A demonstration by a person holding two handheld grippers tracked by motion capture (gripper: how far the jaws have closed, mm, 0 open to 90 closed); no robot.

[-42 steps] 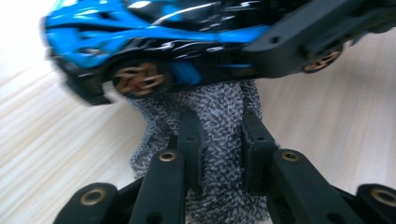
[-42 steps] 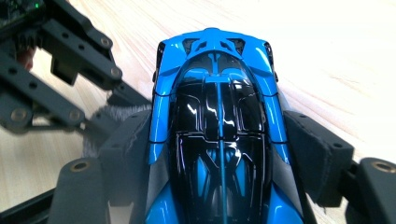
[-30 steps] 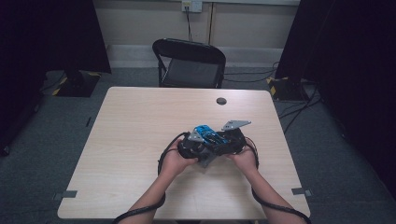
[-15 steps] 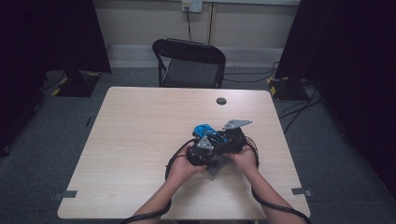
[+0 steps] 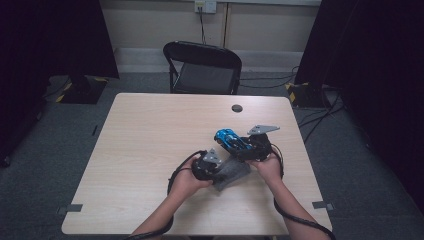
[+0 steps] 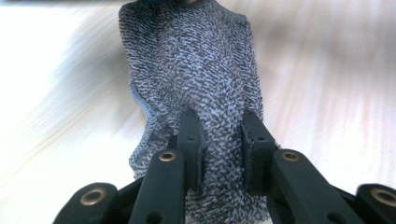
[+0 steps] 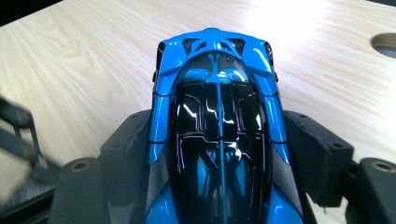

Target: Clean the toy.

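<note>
A blue and black toy car is held just above the wooden table at its right middle. My right gripper is shut on it, one pad on each side of its body. To its lower left, my left gripper is shut on a grey knitted cloth. The cloth hangs from the jaws toward the tabletop, beside and below the car. I cannot tell whether cloth and car touch.
A round dark grommet sits in the table's far right part. A black folding chair stands behind the far edge. Black cables trail from both grippers toward the near edge.
The left gripper with the cloth shifted right toward the car, then came back left and a little toward the person. The right gripper and the car stayed where they were.
</note>
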